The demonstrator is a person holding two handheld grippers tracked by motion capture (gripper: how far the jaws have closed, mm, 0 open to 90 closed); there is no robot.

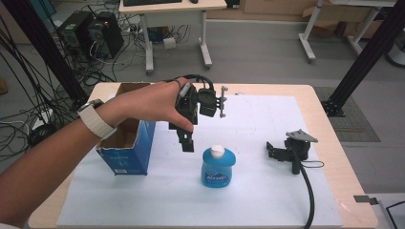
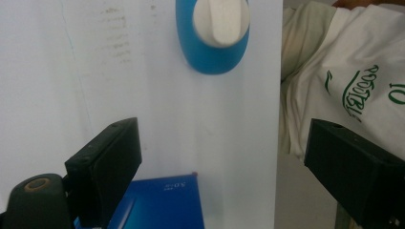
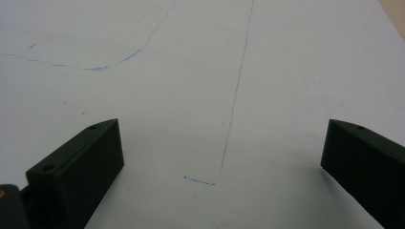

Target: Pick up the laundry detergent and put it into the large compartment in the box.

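A blue bottle with a white cap stands upright on white paper covering a tabletop.

Just left of the bottle stands an open blue cardboard box. A person's left hand holds the left tool in the air between box and bottle, jaws wide apart and empty. The right tool lies on the paper well to the bottle's right, jaws wide, unheld.

The right claw sits with its black jaws spread wide apart. Between them lies white paper, marked with thin blue pen lines.
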